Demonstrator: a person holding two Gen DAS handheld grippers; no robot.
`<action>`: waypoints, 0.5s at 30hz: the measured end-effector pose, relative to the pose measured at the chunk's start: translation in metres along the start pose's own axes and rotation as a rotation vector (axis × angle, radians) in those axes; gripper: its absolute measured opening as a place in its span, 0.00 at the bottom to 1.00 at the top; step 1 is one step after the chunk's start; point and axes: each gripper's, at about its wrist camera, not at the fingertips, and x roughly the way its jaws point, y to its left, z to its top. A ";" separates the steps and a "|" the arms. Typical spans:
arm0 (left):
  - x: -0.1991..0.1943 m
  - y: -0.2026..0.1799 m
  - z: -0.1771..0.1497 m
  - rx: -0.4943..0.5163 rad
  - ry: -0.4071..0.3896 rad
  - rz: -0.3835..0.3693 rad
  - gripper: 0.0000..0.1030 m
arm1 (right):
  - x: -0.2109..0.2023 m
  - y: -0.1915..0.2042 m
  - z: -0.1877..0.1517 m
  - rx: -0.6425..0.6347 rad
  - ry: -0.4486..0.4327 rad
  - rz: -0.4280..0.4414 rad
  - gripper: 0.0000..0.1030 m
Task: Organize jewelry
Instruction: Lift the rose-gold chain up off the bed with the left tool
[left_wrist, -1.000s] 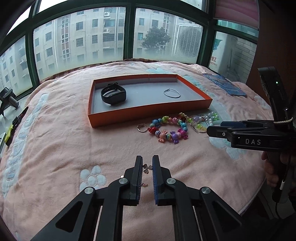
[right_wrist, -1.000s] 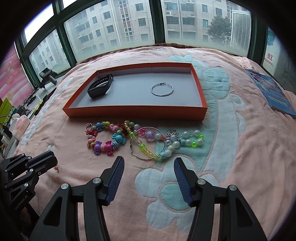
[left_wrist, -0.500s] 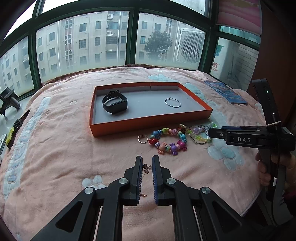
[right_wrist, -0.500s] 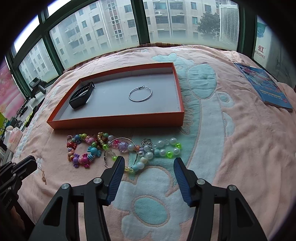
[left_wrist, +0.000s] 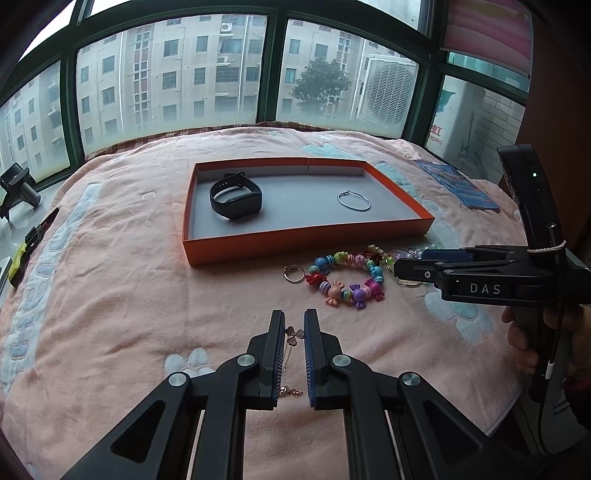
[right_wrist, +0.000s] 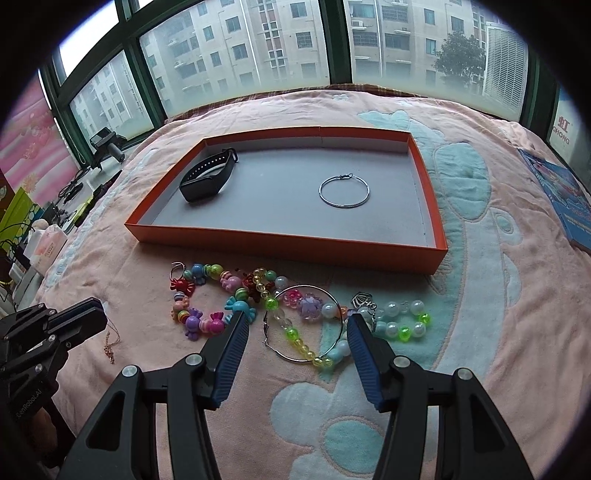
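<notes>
An orange tray (left_wrist: 306, 238) (right_wrist: 284, 247) on the pink blanket holds a black smart band (left_wrist: 236, 201) (right_wrist: 207, 180) and a thin silver hoop (left_wrist: 354, 201) (right_wrist: 344, 191). In front of it lie a candy-bead bracelet (left_wrist: 345, 278) (right_wrist: 207, 295), a small ring (left_wrist: 294, 274), a large hoop (right_wrist: 303, 325) and clear-green bead bracelets (right_wrist: 402, 317). My left gripper (left_wrist: 294, 323) is narrowly open astride a fine gold chain (left_wrist: 291, 338) (right_wrist: 110, 341). My right gripper (right_wrist: 295, 321) is open over the large hoop and beads, and shows in the left wrist view (left_wrist: 399, 264).
A blue booklet (left_wrist: 458, 184) (right_wrist: 561, 199) lies at the right of the bed. Windows stand behind the bed. A black device (left_wrist: 16, 184) and tools (left_wrist: 31, 243) sit on the sill at the left, with boxes and cables (right_wrist: 33, 236) beside the bed.
My right gripper has moved forward and down over the large hoop and beads. My left gripper has stayed around the gold chain, rising slightly.
</notes>
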 end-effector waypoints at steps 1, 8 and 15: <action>0.001 0.001 0.000 -0.002 0.000 -0.001 0.10 | 0.000 0.000 0.001 0.003 0.000 0.008 0.59; 0.002 0.004 0.000 -0.013 -0.003 -0.007 0.10 | 0.003 0.002 0.003 -0.002 0.008 0.013 0.59; 0.002 0.008 0.000 -0.026 -0.006 -0.007 0.10 | 0.006 0.000 0.001 0.019 0.025 -0.006 0.59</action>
